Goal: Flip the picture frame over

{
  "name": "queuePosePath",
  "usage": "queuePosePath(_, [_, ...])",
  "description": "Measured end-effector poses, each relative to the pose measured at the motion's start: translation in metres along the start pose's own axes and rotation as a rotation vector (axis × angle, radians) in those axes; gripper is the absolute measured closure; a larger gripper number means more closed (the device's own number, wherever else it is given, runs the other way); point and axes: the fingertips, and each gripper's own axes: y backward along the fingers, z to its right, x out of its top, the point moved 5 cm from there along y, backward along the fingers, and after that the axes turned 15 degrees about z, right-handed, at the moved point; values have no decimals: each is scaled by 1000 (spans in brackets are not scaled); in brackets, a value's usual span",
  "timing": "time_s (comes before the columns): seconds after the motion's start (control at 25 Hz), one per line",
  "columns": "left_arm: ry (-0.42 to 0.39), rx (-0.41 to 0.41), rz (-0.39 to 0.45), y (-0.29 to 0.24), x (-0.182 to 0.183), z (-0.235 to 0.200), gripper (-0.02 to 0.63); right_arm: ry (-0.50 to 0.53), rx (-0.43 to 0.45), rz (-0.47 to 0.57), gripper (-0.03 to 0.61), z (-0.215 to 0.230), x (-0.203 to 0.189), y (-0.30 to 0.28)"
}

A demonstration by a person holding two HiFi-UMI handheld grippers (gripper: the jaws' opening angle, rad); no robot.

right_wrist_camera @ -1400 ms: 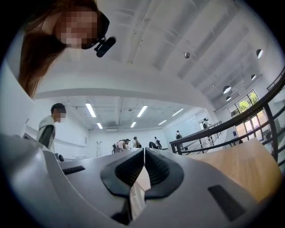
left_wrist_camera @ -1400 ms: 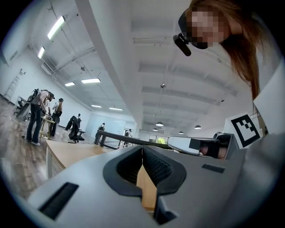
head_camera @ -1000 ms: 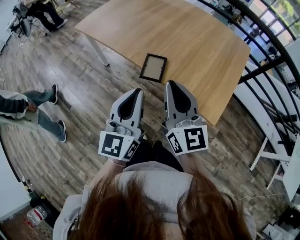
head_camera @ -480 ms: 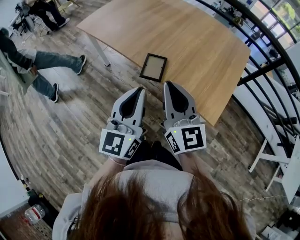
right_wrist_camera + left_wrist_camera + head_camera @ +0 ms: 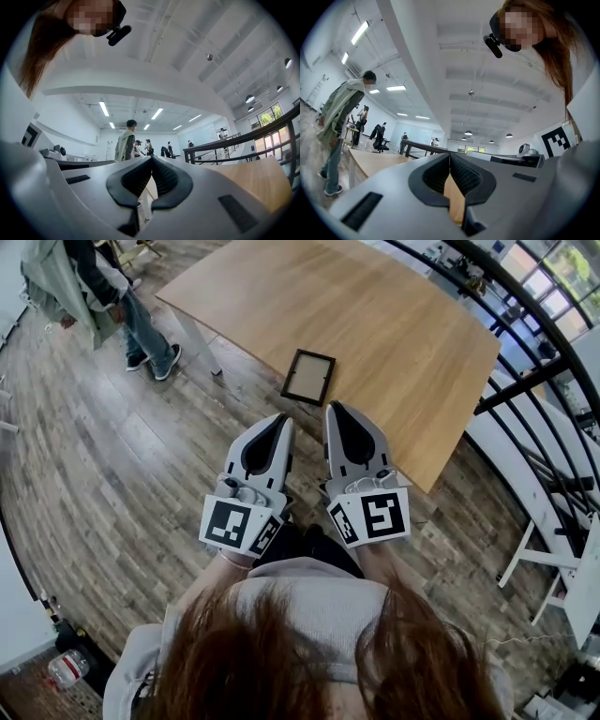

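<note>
A small dark picture frame (image 5: 308, 377) lies flat near the front edge of the wooden table (image 5: 394, 324) in the head view. My left gripper (image 5: 283, 418) and right gripper (image 5: 330, 407) are held side by side in front of the table, short of the frame and not touching it. Both point toward it, with their tips meeting and nothing between them. In the left gripper view the jaws of my left gripper (image 5: 449, 154) meet at the tip. The right gripper view shows my right gripper (image 5: 151, 157) shut the same way. Neither gripper view shows the frame.
A person in a grey coat (image 5: 80, 287) walks on the wood floor at the upper left, beside the table leg (image 5: 199, 343). A dark curved railing (image 5: 534, 343) runs along the right. White furniture (image 5: 553, 559) stands at the lower right.
The person on the floor has moved from the left edge up to the upper left. Both grippers have kept their places in front of the table.
</note>
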Motion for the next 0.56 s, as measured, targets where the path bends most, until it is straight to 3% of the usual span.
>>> queuePosePath(0.56, [7,-6,9,4,3,-5,605,29,17,0,561,-13,1,-2])
